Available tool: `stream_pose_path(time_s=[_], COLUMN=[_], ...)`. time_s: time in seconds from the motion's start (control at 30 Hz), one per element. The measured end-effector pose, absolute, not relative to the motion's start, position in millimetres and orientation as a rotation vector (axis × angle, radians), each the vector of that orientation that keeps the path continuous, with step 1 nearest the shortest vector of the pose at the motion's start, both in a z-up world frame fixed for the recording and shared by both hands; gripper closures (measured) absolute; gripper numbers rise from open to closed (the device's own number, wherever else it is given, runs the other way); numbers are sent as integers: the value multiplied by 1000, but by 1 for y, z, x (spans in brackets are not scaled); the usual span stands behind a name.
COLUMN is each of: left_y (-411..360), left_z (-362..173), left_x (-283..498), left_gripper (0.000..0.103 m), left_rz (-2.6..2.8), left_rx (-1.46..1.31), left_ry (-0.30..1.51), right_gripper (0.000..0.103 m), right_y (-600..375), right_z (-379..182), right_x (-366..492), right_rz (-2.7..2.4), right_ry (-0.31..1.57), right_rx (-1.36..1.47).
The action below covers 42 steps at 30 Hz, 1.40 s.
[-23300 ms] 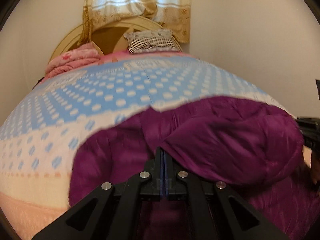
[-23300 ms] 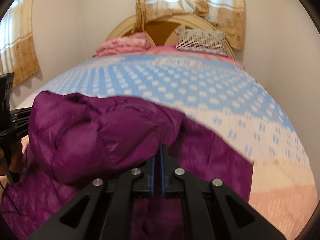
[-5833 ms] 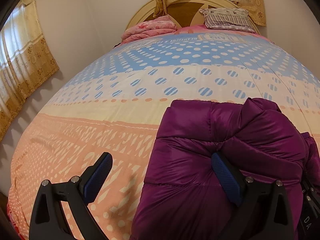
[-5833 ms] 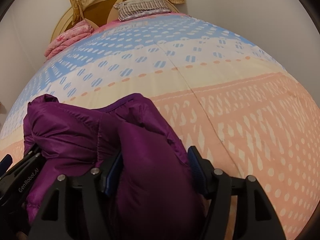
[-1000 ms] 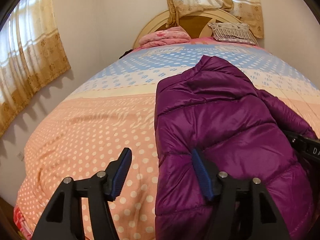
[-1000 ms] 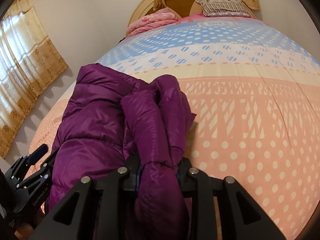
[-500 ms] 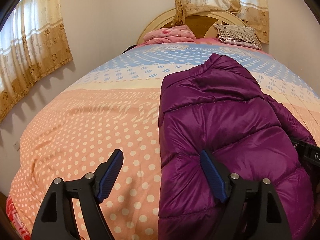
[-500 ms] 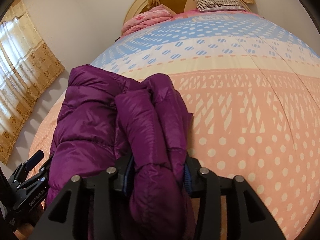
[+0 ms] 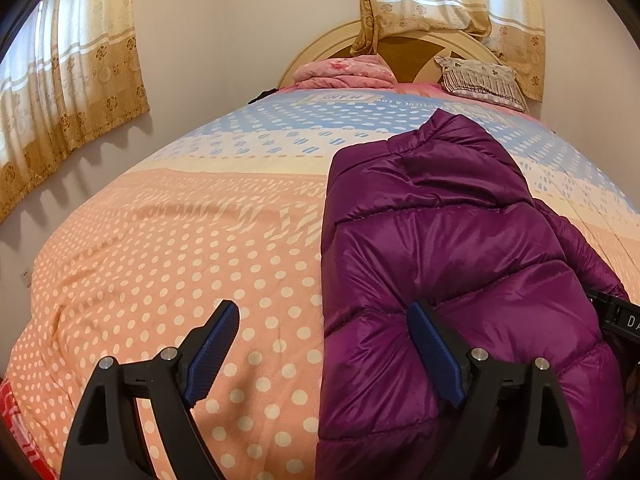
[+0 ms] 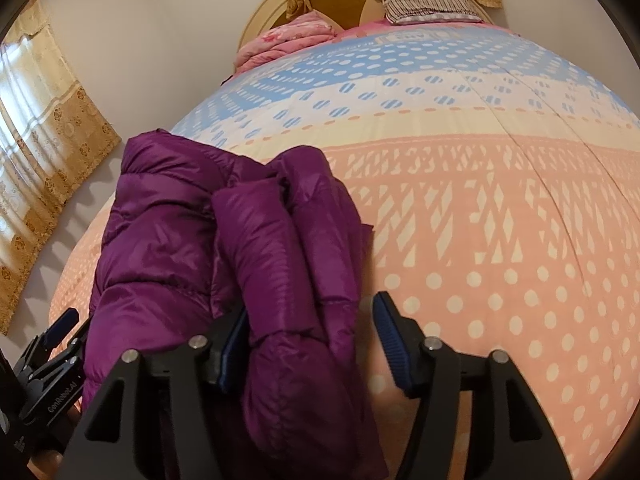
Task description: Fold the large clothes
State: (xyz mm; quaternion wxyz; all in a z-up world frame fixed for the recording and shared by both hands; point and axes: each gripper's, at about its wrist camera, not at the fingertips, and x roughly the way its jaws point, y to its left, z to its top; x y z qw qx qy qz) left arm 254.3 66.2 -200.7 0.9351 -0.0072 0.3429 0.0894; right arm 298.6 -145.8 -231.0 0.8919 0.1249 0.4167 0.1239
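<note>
Purple puffy jacket (image 9: 452, 240) folded into a long bundle on the dotted bedspread (image 9: 180, 248), near the foot of the bed. Long way of the bundle runs from the two tools up toward the headboard (image 9: 404, 48) and the striped pillow (image 9: 480, 80). Near end right under both tools.

Left gripper (image 9: 324, 350) at the left edge of the bundle, opening wide. One blue pad over bare bedspread, the other resting on the puffy top. No squeeze on the cloth.

Right gripper (image 10: 308, 344) over the sleeve roll (image 10: 288, 256) on the right side, opening too. Sleeve roll between the pads, left pad touching it, right pad clear of it. Closer to the loose part, so likely the better one for any last tidy.

A second ago: right gripper pinched tight on that roll, left gripper narrower. Now both letting go. Much earlier: jacket a loose heap, both tools pinched closed. Fold looks nearly done.
</note>
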Motion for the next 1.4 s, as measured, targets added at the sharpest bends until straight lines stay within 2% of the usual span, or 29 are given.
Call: stream_pose_path(time_s=[0.57,0.67,0.87,0.93,1.0,1.07,1.4], left_y=[63,63,62,65,69,71,78], left_z=[-186,-168,-96,-70,-53,-40,-20], left_x=[251,235,168,139,116,96,71], left_gripper=[16,16,16,16,16,15,15], left_rz=[172,169,123,119,119,126,135], left_rx=[7,4,27,22,6,-13,-43], left_ry=[741,696,548,499,457,422,373], right_gripper=[30,30,29,27,20,16,15], right_y=[-140,-139,-133,-133,-136,-141,-130], right_z=[-220,-201,-141,-121,-103,-91,-60], right_x=[306,296,239,211,179,156,118], right_rz=[219,236,270,255,243,233,262], right_ry=[893,850,735,683,616,569,475], right_rx=[205,213,127,83,68,76,81])
